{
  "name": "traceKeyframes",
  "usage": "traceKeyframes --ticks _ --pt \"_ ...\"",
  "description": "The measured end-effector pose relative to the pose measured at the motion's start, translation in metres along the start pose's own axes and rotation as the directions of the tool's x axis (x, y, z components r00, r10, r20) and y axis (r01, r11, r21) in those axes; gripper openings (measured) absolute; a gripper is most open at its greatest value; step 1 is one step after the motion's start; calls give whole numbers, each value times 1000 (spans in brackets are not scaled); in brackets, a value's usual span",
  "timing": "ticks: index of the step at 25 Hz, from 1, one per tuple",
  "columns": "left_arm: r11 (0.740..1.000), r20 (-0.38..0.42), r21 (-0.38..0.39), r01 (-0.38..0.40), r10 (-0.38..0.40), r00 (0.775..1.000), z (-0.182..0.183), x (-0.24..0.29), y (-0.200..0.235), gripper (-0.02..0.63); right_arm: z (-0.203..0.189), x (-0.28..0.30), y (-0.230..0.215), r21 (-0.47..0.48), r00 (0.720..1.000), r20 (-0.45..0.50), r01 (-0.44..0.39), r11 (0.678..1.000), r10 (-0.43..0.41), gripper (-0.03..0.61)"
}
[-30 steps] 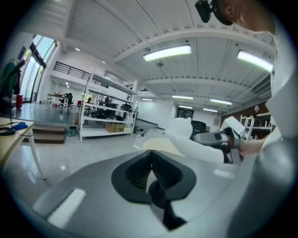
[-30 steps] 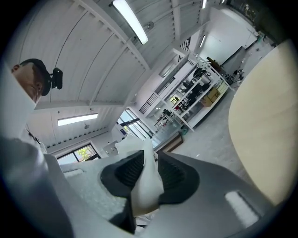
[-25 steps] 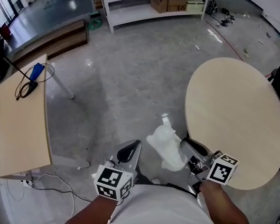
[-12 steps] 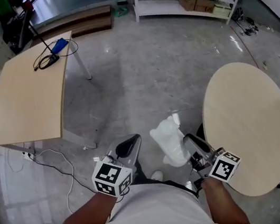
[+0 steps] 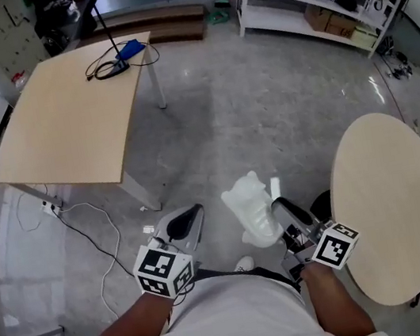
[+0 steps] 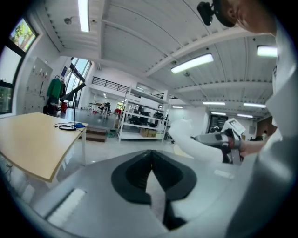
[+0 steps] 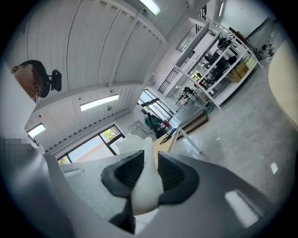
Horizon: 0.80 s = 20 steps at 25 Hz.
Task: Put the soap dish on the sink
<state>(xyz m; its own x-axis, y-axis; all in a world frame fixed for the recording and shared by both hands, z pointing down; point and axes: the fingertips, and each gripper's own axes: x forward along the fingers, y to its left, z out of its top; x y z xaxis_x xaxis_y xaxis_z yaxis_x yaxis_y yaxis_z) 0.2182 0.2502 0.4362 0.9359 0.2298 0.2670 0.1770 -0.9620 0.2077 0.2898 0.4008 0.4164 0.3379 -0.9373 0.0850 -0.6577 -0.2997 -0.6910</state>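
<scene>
Right tool: pinches one thin edge of the white soap dish, both pads pressed onto it.
Left tool: tips pressed together, nothing between them.
Soap dish, location: lower centre of the head view, carried in the air above the floor, just left of the right tool and between the two tools.
Sink: not visible in any view, so placement is judged not yet begun.
Risk, grip: the hold is on a narrow rim with most of the dish overhanging, so a jolt could make it pivot or slip out.
Risk, surroundings: the round desk at right lies near the carrying side and could be knocked. The cord on the floor under the rectangular desk at upper left could snag a foot.
Hard to make out: the dish's exact shape and which way up it is. In the right gripper view it shows only as a blurred white wedge.
Cut off: the round desk's right edge.
</scene>
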Motion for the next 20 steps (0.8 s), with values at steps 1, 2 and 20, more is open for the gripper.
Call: traceKeyframes --ticks 1,2,20 --pt "1000 8 -5 -11 11 1000 2 -9 6 8 -3 6 6 1 1000 -7 -5 1000 5 97" --pt "1000 16 -9 -21 21 1000 3 -19 11 8 -8 13 13 1 1000 -15 -9 1000 9 96" --pt "945 45 -132 -298 306 951 -37 -213 120 8 -120 116 127 9 966 -217 -140 990 138 94"
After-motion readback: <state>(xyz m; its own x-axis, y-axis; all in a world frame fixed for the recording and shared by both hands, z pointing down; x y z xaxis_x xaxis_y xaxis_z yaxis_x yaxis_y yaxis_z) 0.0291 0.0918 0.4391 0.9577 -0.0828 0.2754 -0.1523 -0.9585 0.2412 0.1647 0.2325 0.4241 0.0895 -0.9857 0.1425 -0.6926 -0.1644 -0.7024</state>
